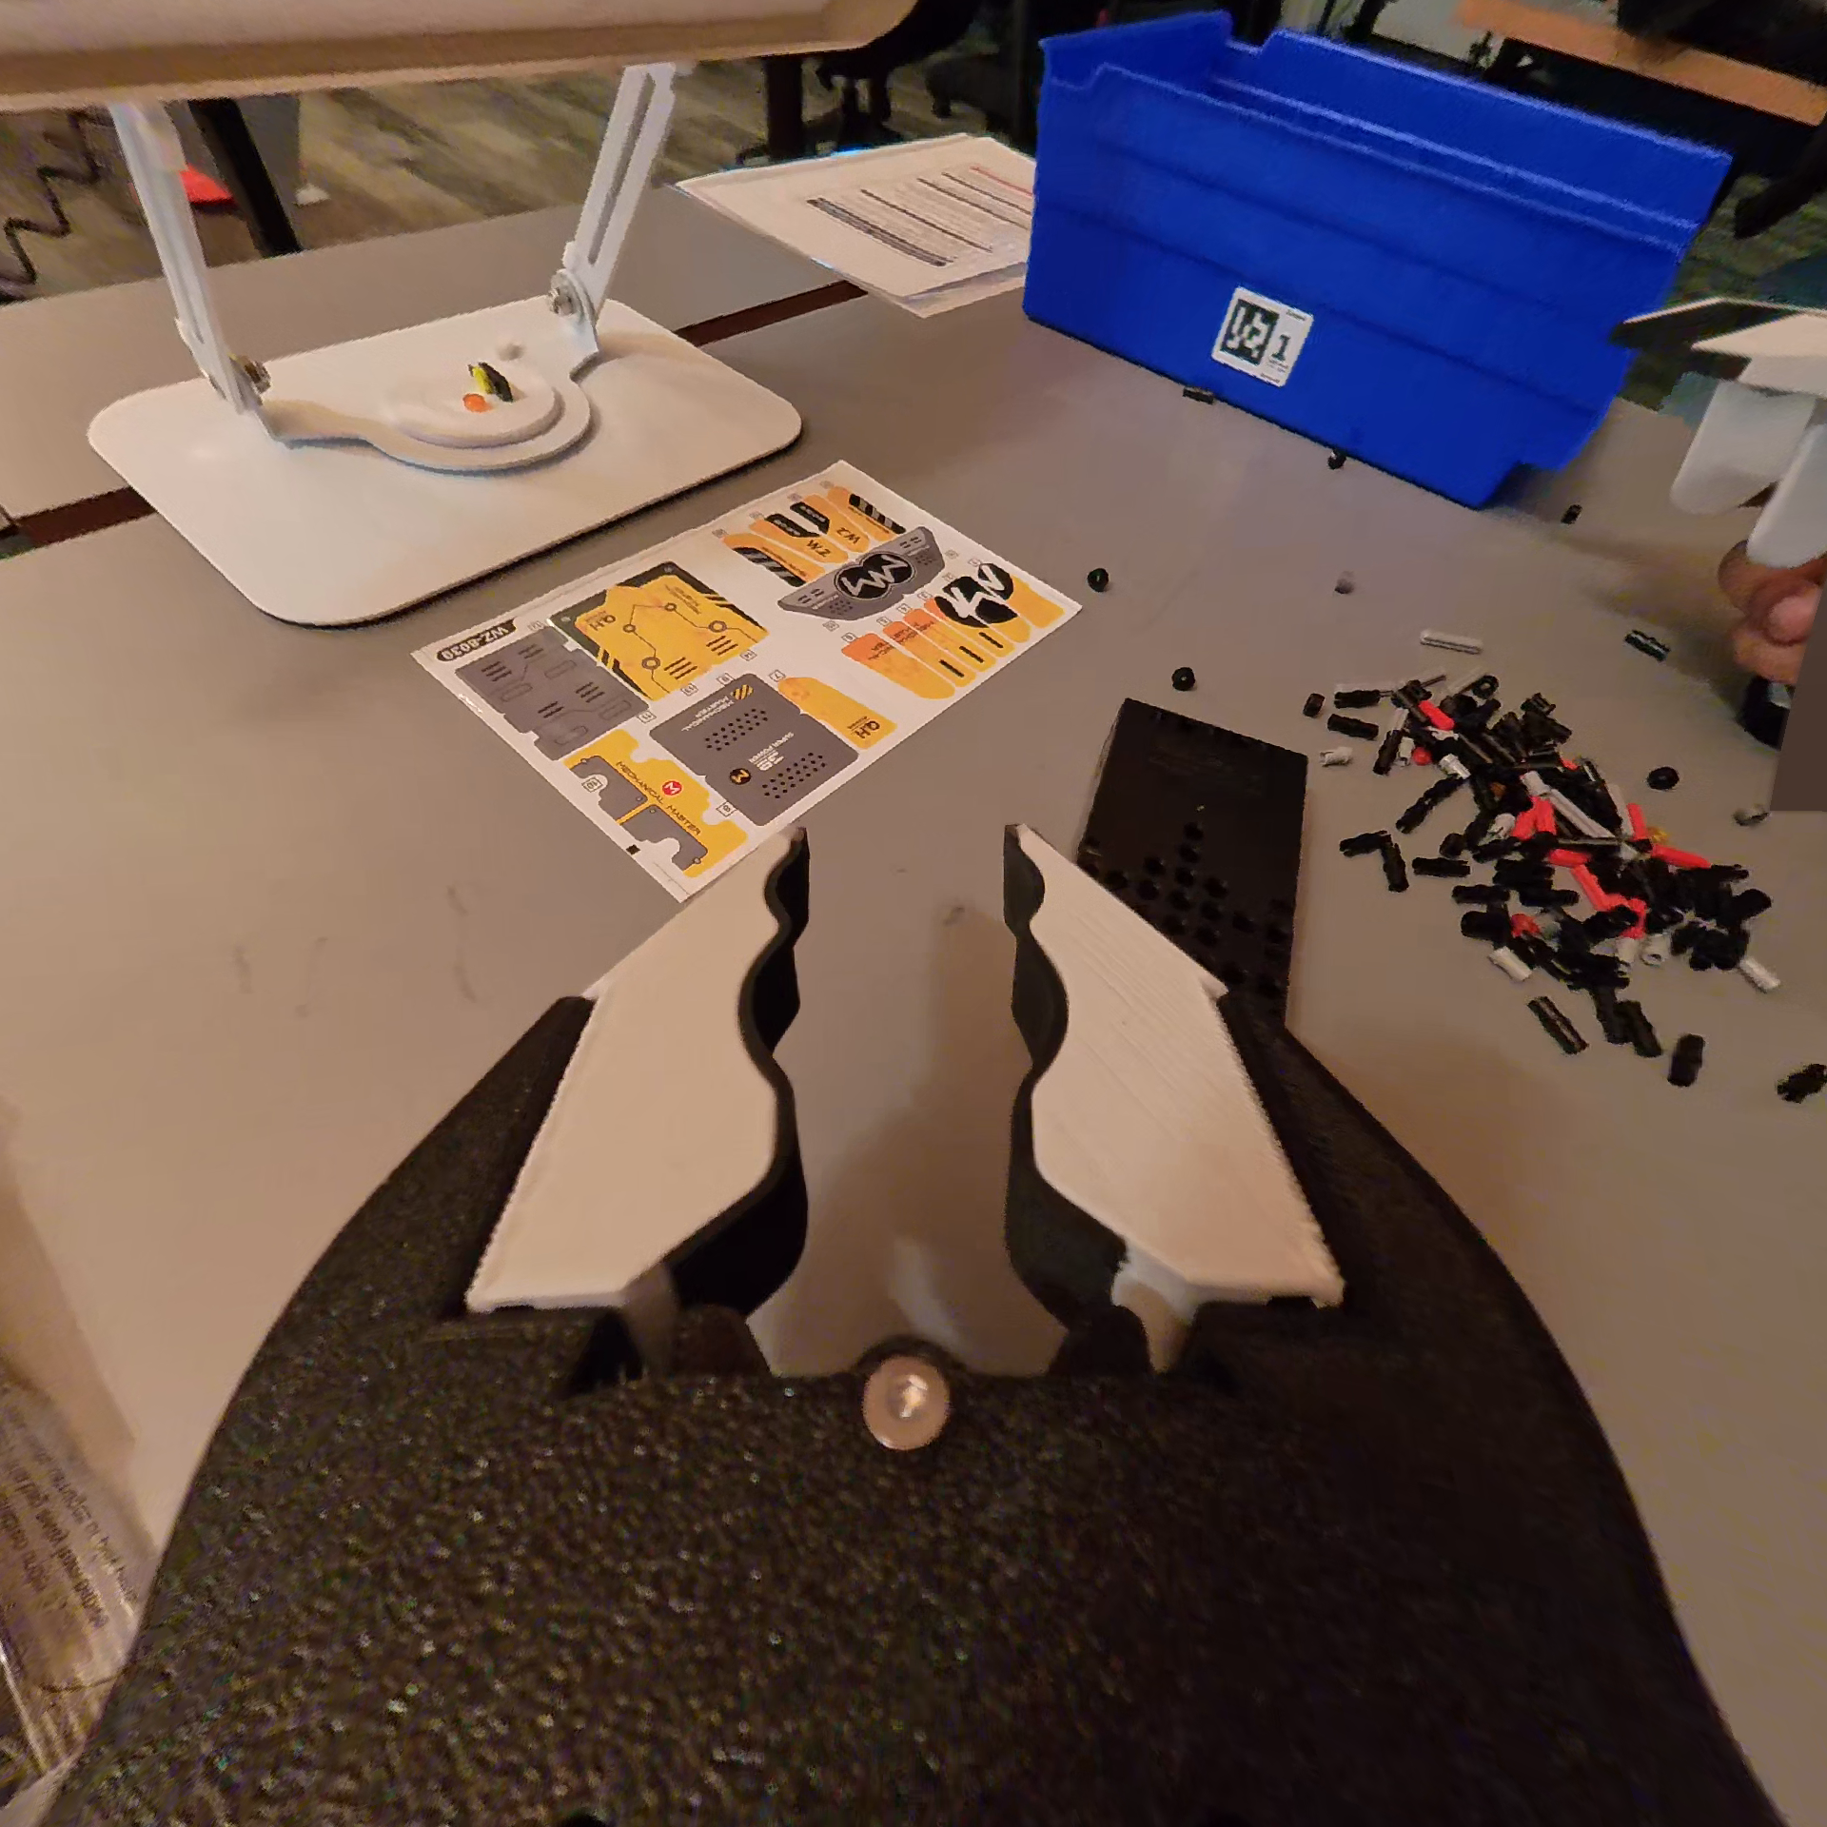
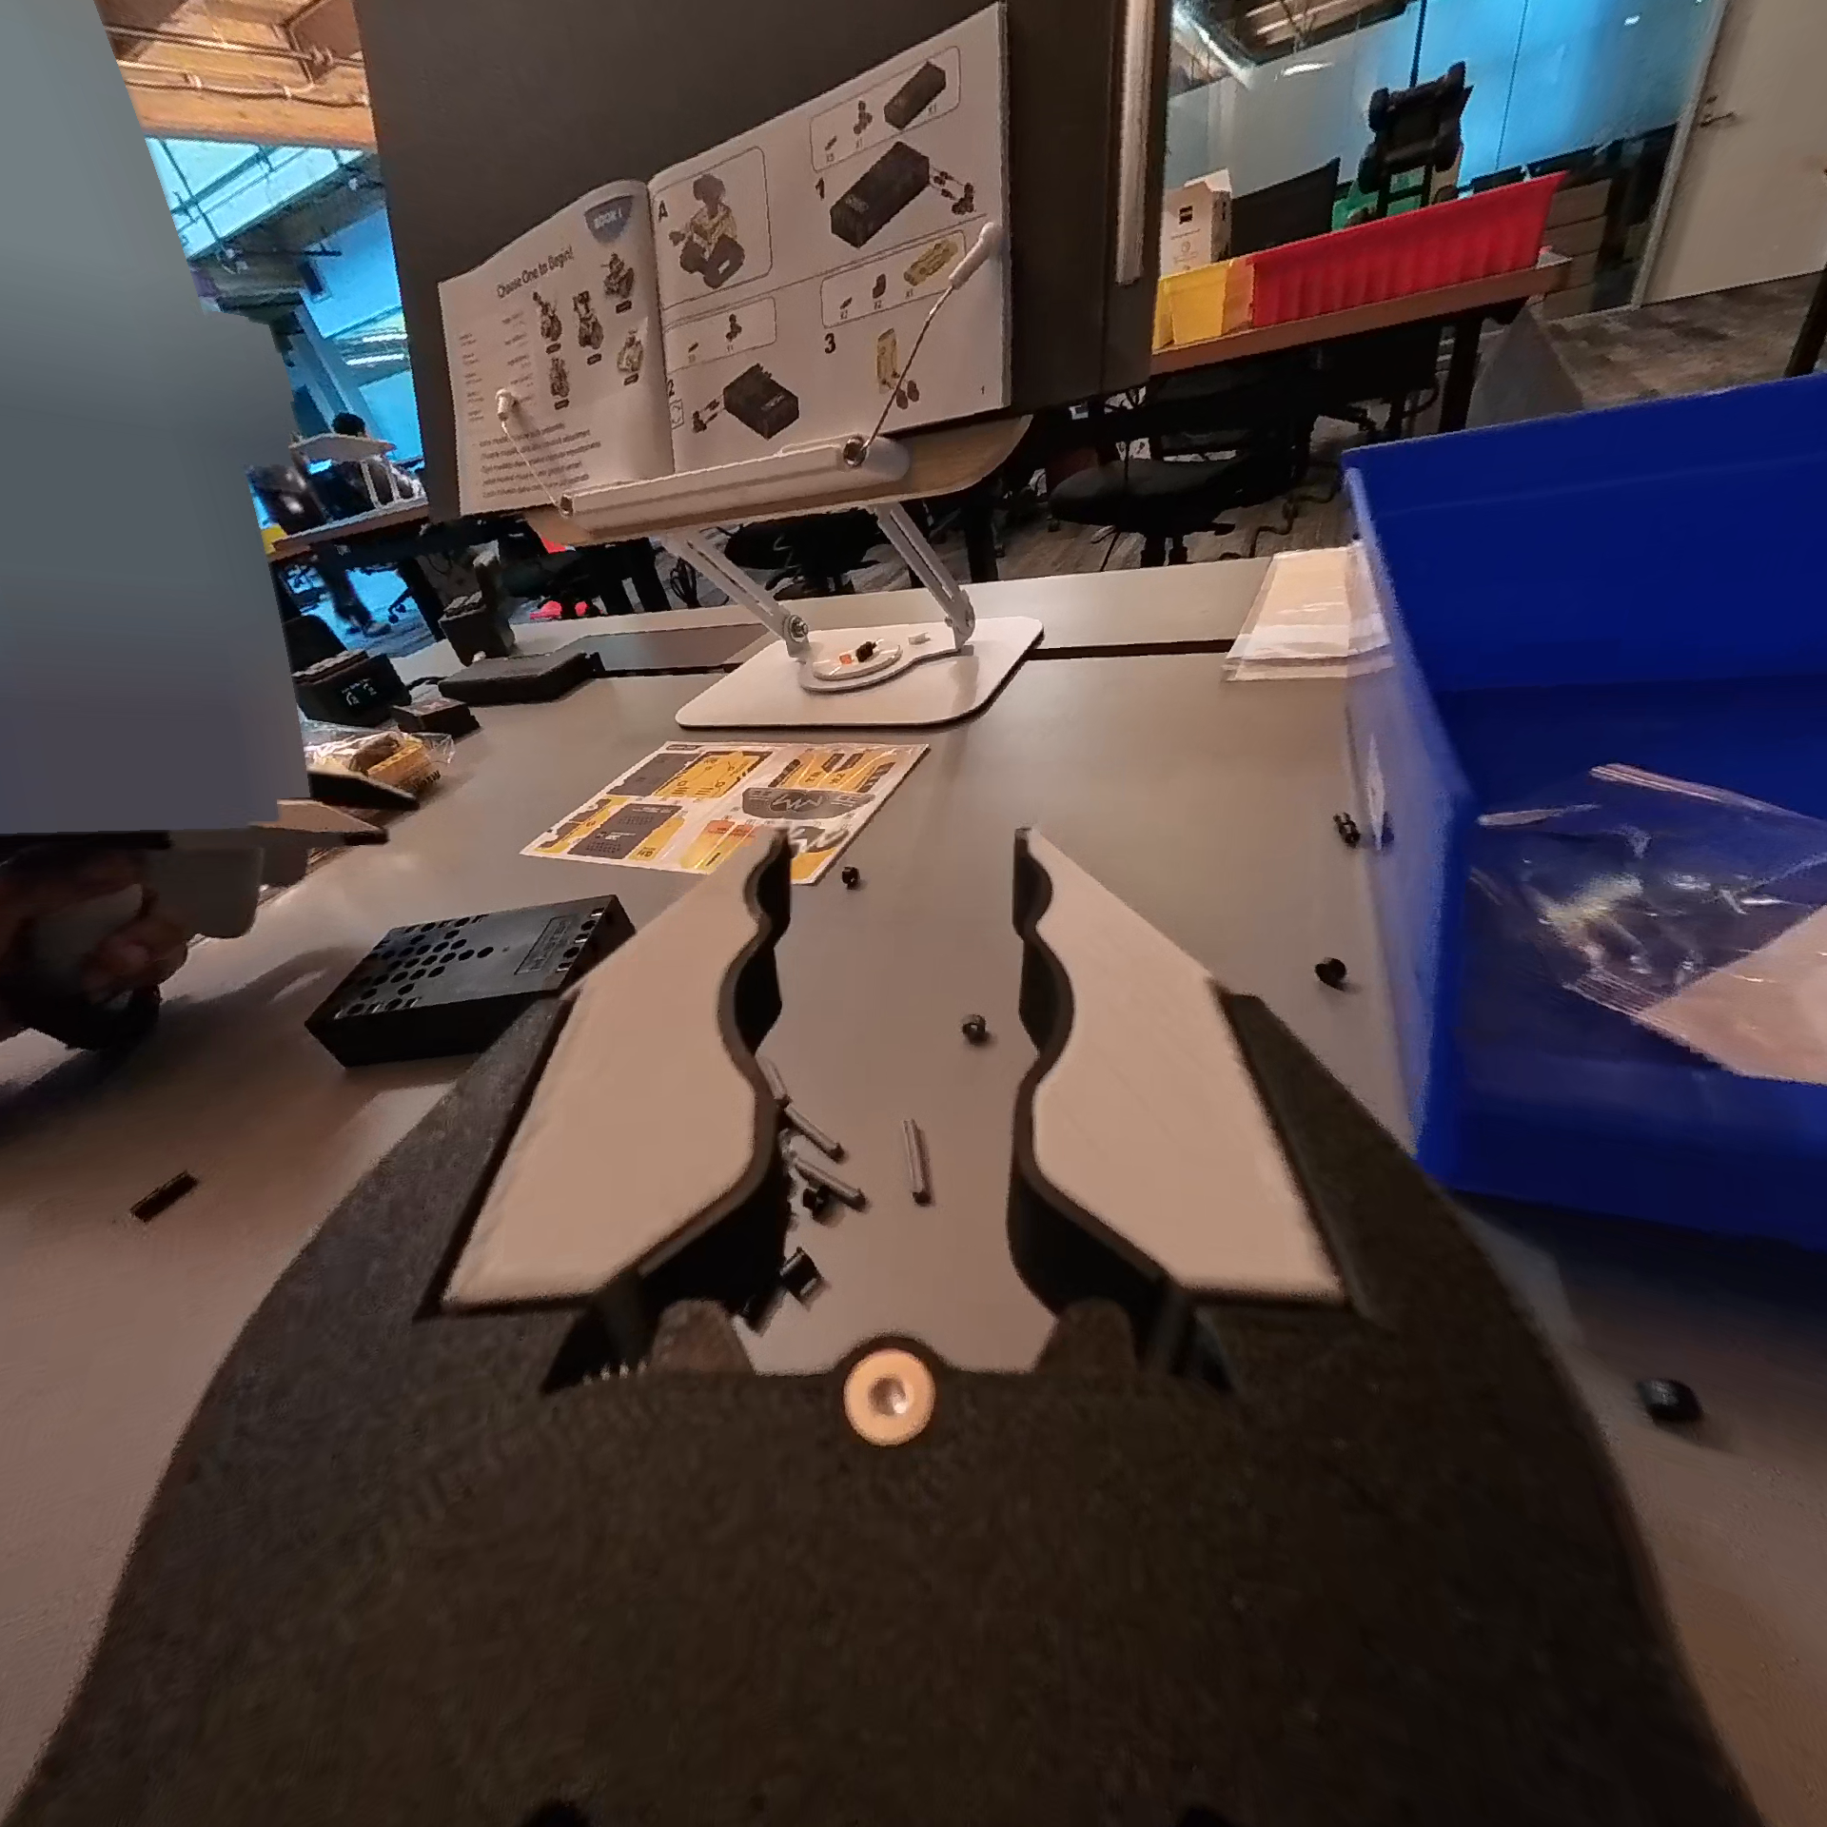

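Grey tabletop (image 1: 297, 890) carried everything. The left hand-held gripper (image 1: 905, 850) hovered wide and empty, just beside one black perforated block (image 1: 1201, 791) — the landmark. One sticker sheet (image 1: 741, 662) lay beyond the block, one blue bin (image 1: 1335, 227) farther beyond; a heap of small pins (image 1: 1542, 840), too many to count, lay beside the block. The right hand-held gripper (image 2: 900, 850) — also wide, empty — hung over a few loose pins (image 2: 830, 1147). Any grasp here would, I judged, want a slow, square approach.

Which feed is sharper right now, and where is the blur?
Left wrist view is crisp: sticker sheet and pile of small parts read cleanly. Right wrist view is motion-smeared, worst on the blue bin and plastic bag; both bend at the edges.
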{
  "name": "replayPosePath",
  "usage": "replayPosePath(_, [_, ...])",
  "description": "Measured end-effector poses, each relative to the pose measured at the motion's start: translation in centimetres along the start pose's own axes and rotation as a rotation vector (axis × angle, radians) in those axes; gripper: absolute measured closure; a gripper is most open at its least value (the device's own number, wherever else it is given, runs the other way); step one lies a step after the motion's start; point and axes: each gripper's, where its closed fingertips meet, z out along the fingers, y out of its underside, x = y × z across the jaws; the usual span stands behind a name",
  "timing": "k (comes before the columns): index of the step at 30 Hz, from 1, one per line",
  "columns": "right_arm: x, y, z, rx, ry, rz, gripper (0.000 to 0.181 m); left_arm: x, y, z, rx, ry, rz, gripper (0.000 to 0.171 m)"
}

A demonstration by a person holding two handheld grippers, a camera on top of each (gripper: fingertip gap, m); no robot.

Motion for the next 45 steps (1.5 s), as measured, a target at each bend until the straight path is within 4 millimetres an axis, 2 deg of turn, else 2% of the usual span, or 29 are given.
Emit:
replayPosePath(3, [-0.5, 0.4, 0.3, -0.03, -0.025, -0.017, 0.136, -0.9, 0.3, 0.3, -0.023, -0.037, -0.035, 0.133])
replayPosePath(8, [-1.0, 1.1, 0.8, -0.082, -0.041, -0.05, 0.136, -0.9, 1.3, 1.1, -0.099, -0.046, -0.031, 0.133])
replayPosePath(14, [-0.3, 1.0, 1.1, -0.086, -0.022, -0.03, 0.136, -0.8, 1.5, 1.2, -0.115, -0.055, -0.009, 0.133])
replayPosePath(23, [0.4, 1.1, 1.2, -0.089, -0.031, 0.05, 0.136, -1.4, 1.7, 1.4, -0.125, -0.018, -0.107, 0.133])
replayPosePath(28, [0.5, 1.1, 1.2, -0.092, -0.035, 0.062, 0.136, -1.6, 1.8, 1.4, -0.132, -0.006, -0.149, 0.133])
replayPosePath(45, [0.5, 1.2, 1.2, -0.096, -0.038, 0.064, 0.137, -1.5, 2.3, 1.7, -0.169, -0.009, -0.135, 0.133])
